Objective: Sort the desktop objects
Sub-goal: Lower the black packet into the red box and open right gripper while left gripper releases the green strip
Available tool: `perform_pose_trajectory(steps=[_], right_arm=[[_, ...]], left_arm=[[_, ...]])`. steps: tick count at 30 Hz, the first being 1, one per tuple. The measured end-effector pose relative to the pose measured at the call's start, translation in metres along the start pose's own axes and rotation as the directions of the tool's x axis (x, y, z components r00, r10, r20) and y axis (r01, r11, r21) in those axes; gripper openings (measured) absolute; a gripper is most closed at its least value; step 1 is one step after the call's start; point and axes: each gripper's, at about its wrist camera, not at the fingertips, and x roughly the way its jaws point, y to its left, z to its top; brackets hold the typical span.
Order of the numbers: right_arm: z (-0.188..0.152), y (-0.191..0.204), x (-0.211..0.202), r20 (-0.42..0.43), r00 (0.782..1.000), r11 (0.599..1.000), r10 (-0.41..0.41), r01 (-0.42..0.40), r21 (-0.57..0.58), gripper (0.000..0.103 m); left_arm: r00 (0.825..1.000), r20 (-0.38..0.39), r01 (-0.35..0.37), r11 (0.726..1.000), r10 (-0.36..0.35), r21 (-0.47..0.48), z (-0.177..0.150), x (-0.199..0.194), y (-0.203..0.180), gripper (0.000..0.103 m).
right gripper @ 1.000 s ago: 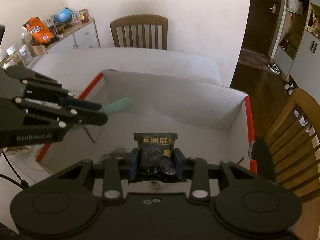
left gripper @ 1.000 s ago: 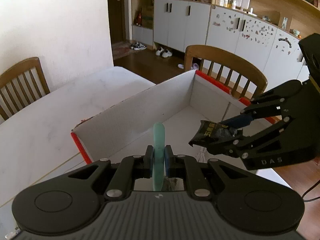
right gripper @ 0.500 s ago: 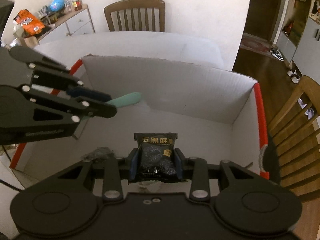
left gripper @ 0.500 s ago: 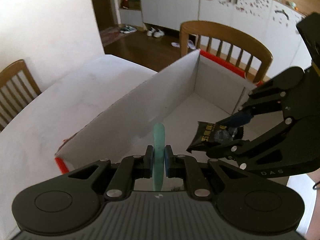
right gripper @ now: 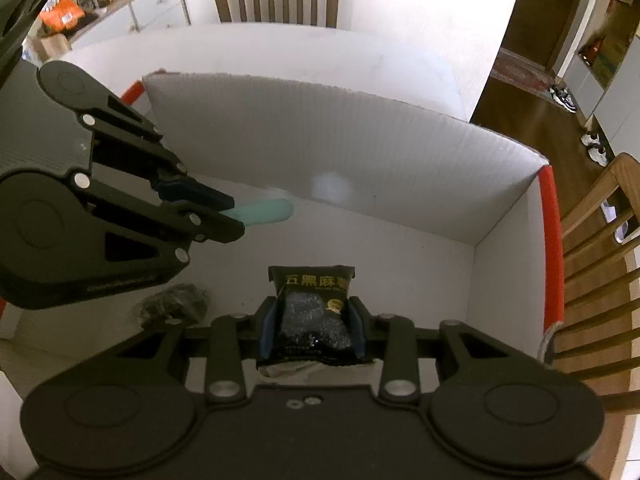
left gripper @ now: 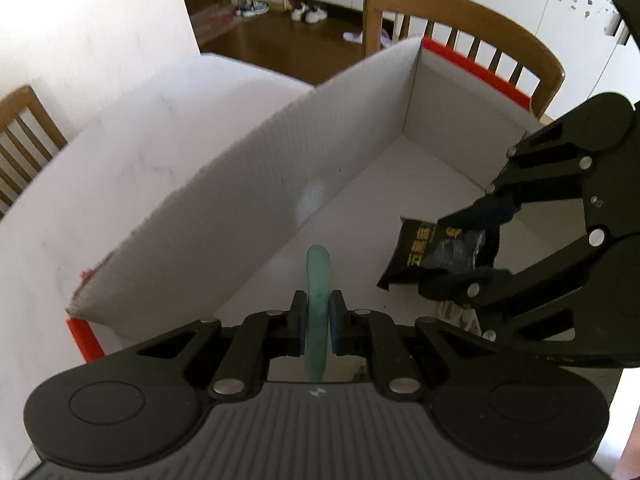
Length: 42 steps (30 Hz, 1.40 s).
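Note:
My left gripper (left gripper: 318,312) is shut on a thin teal handle-like stick (left gripper: 317,276), which pokes forward over the floor of the white corrugated box (left gripper: 256,184). My right gripper (right gripper: 312,320) is shut on a black snack packet (right gripper: 312,304) with gold lettering, also held over the box floor. From the left wrist view the right gripper (left gripper: 464,256) and its black snack packet (left gripper: 432,248) hang to the right. From the right wrist view the left gripper (right gripper: 224,210) with the teal stick (right gripper: 264,210) reaches in from the left. Both point steeply down into the box.
The white corrugated box (right gripper: 360,152) has red-edged end walls (right gripper: 552,240) and sits on a white table (left gripper: 120,128). A dark crumpled item (right gripper: 172,304) lies on the box floor at the left. Wooden chairs (left gripper: 460,24) stand close around the table.
Both grippers have sunk toward the box floor and tilted further down, each keeping its hold. The box walls now fill more of both views.

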Motion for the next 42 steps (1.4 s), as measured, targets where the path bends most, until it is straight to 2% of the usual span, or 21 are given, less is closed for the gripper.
perform_pose_trajectory(steps=[21, 29, 34, 42], right_arm=[[0.017, 0.006, 0.027, -0.088, 0.996, 0.999, 0.005, -0.009, -0.046, 0.035], [0.014, 0.007, 0.027, -0.091, 0.996, 0.998, -0.002, -0.003, -0.055, 0.041], [0.015, 0.006, 0.017, -0.06, 0.998, 0.999, -0.006, 0.003, -0.054, 0.051], [0.006, 0.001, -0.001, -0.027, 1.0, 0.999, 0.001, -0.002, -0.045, 0.053]], left_arm=[[0.991, -0.133, 0.03, 0.999, -0.032, -0.018, 0.005, 0.02, -0.002, 0.01], [0.993, -0.115, 0.029, 0.999, -0.031, -0.021, 0.003, 0.014, -0.004, 0.01], [0.994, -0.101, 0.032, 0.999, -0.033, -0.019, -0.001, 0.008, -0.007, 0.01], [0.997, -0.067, 0.022, 1.0, -0.023, -0.015, -0.008, -0.012, -0.013, 0.01]])
